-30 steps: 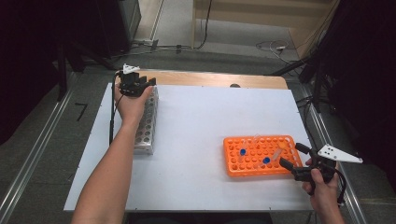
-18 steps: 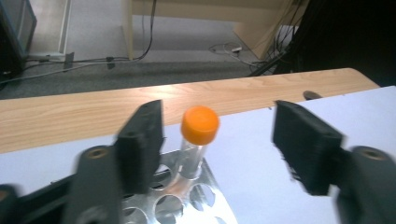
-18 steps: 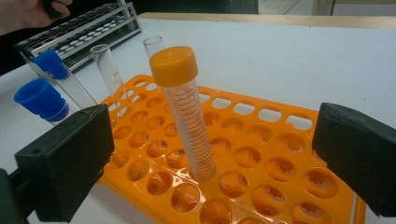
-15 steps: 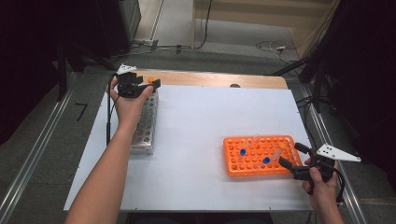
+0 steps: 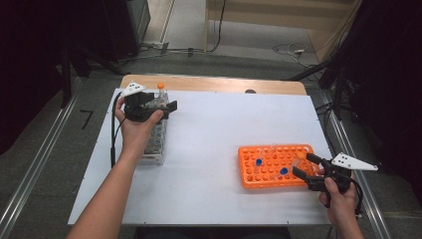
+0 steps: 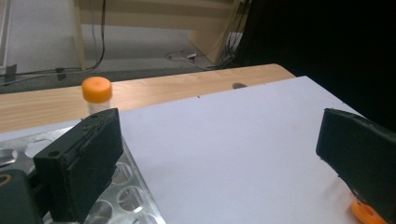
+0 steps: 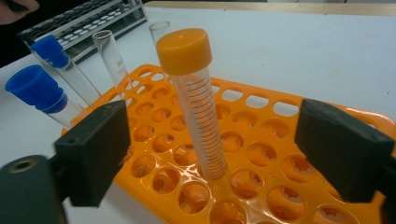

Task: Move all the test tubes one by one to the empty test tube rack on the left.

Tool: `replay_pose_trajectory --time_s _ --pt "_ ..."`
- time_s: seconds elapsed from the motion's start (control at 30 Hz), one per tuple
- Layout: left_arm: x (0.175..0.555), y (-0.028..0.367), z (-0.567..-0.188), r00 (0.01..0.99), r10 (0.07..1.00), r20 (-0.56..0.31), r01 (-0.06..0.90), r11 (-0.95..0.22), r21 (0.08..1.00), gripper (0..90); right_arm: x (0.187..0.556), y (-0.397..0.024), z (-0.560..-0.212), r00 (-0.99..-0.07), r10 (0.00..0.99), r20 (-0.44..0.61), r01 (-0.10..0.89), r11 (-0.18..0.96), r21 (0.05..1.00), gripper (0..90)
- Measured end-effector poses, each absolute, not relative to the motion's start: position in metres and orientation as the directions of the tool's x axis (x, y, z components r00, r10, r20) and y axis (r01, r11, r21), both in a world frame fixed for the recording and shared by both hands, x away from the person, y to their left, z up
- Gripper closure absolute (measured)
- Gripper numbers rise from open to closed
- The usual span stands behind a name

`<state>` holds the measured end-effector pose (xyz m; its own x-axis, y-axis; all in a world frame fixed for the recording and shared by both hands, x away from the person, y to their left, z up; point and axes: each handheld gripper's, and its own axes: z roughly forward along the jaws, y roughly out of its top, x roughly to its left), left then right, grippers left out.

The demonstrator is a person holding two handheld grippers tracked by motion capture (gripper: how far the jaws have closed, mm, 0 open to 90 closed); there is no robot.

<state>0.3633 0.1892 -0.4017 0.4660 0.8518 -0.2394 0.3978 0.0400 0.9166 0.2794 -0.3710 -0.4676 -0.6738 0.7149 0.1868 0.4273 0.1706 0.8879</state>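
Note:
An orange-capped tube stands in the far end of the metal rack. My left gripper hovers just short of it; its jaws have just been opening and stand wide, with nothing between them. On the right sits the orange rack. A second orange-capped tube stands in it between the jaws of my right gripper. These jaws have just been closing a little, but the pads stay clear of the tube.
Two blue-capped tubes and two uncapped glass tubes stand in the orange rack's left part. The white table top lies between the racks, with a wooden strip along its far edge.
The left gripper opened and drew back toward the person, leaving the orange-capped tube standing in the metal rack. The right hand stayed in place.

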Motion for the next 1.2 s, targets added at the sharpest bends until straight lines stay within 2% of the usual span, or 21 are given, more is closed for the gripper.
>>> replay_pose_trajectory --time_s 0.33,0.63,1.07,1.2 --pt "0.320 0.166 -0.408 0.532 0.820 -0.210 0.376 -0.007 0.927 0.0 0.279 -0.366 -0.470 -0.692 0.698 0.185 0.430 0.192 0.882 20.6" --pt "0.285 0.142 -0.416 0.586 0.785 -0.201 0.364 -0.034 0.931 0.0 0.280 -0.365 -0.472 -0.714 0.671 0.201 0.439 0.206 0.874 41.1" --pt "0.264 0.129 -0.417 0.619 0.759 -0.202 0.360 -0.045 0.932 0.0 0.284 -0.361 -0.476 -0.691 0.700 0.180 0.471 0.247 0.847 64.4" --pt "0.262 0.124 -0.419 0.623 0.754 -0.206 0.370 -0.053 0.928 0.0 0.284 -0.361 -0.479 -0.686 0.707 0.171 0.482 0.267 0.834 65.6"
